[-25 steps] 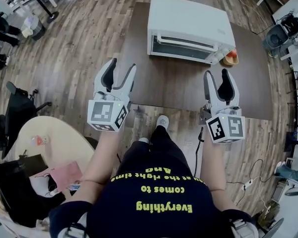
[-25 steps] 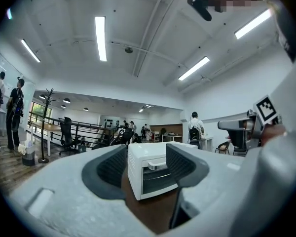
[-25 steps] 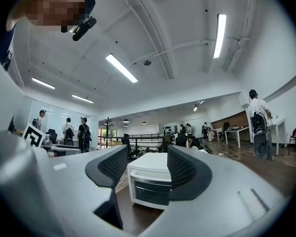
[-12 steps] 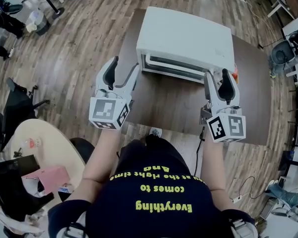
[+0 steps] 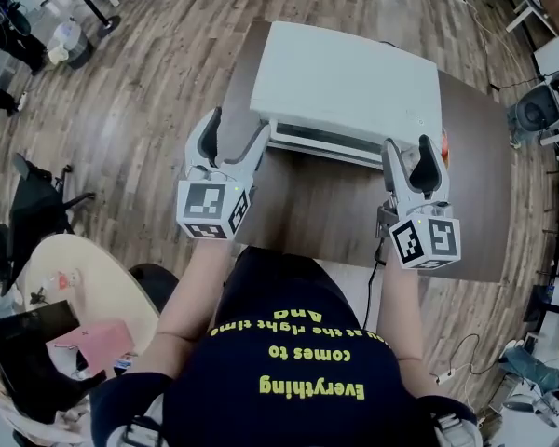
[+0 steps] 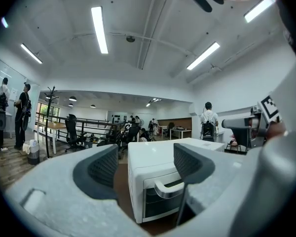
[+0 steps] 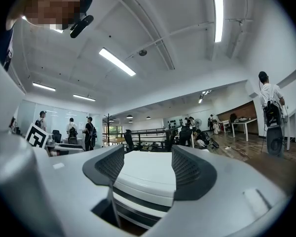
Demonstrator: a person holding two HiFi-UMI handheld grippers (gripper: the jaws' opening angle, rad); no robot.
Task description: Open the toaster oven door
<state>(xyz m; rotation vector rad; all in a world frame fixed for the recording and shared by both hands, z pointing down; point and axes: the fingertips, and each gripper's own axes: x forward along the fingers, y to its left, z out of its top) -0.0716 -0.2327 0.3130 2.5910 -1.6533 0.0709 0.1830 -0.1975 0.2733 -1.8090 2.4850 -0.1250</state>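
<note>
Head view has the white toaster oven (image 5: 349,82) at top center of the frame on the brown bench (image 5: 326,203), door shut. Left gripper (image 5: 233,130) sits by its lower left corner, right gripper (image 5: 408,149) by the lower right. Both sets of fingers are opening wide, gripping nothing.

Shirt (image 5: 289,372) print (upside down, yellow): "Everything comes to", "the right time"
</note>
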